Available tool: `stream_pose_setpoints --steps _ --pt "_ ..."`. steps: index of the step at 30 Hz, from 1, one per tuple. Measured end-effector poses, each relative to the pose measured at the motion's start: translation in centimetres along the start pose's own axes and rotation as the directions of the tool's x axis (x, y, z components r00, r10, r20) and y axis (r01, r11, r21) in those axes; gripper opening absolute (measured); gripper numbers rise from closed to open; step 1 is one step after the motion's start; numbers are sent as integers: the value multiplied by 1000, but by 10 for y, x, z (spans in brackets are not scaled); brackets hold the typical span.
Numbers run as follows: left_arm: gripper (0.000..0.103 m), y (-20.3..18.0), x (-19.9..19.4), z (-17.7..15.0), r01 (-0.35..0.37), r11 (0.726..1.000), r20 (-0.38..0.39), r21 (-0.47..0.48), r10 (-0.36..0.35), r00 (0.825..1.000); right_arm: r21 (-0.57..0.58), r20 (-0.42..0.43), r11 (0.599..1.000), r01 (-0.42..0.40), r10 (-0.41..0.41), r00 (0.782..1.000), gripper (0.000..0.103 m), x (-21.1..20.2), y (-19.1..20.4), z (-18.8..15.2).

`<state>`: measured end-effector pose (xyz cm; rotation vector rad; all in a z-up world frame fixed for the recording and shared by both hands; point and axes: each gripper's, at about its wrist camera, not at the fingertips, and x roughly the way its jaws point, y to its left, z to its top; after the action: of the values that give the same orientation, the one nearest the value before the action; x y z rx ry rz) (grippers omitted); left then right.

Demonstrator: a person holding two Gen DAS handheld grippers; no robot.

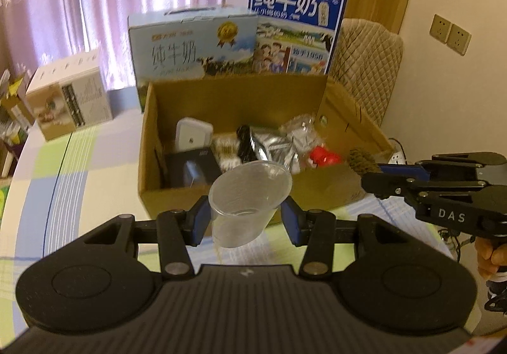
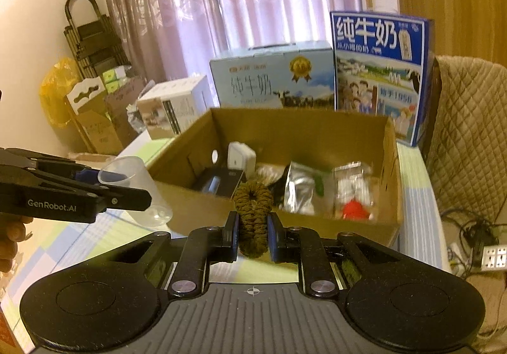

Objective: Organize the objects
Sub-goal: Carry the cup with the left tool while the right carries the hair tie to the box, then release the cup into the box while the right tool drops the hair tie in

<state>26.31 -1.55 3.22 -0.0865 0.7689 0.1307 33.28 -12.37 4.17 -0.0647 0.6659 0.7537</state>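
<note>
My left gripper (image 1: pixel 245 219) is shut on a clear plastic cup (image 1: pixel 247 195), held tilted just in front of the open cardboard box (image 1: pixel 152 164). It also shows in the right wrist view (image 2: pixel 126 192) with the cup (image 2: pixel 139 186). My right gripper (image 2: pixel 252 238) is shut on a brown fuzzy scrunchie (image 2: pixel 253 211), held at the box's near wall (image 2: pixel 196 211). In the left wrist view it (image 1: pixel 369 175) comes in from the right with the scrunchie (image 1: pixel 361 160). The box holds a white device (image 1: pixel 193 133), a black box (image 1: pixel 193 168), a silver pouch (image 1: pixel 272 146) and a red toy (image 1: pixel 324 157).
Two milk cartons, pale blue (image 1: pixel 193 49) and dark blue (image 1: pixel 294 30), stand behind the box. A small white carton (image 1: pixel 69 103) sits at the table's left. A quilted chair (image 1: pixel 364 68) stands at the right. A power strip (image 2: pixel 492 257) and cables lie on the floor.
</note>
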Motion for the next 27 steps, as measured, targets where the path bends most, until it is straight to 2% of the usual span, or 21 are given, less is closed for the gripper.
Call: stream_pose_setpoints --steps 13,19,27 --pt "43 -8 27 49 0 1000 43 -2 0 999 -9 25 1000 -7 8 1000 15 28 -16 37" --pt "43 -3 51 63 -19 1000 20 -18 19 1000 16 -10 1000 -2 2 1000 15 54 -30 41" --pt "43 2 85 66 -33 999 -52 -31 31 998 49 -58 999 8 -5 998 15 81 -44 39"
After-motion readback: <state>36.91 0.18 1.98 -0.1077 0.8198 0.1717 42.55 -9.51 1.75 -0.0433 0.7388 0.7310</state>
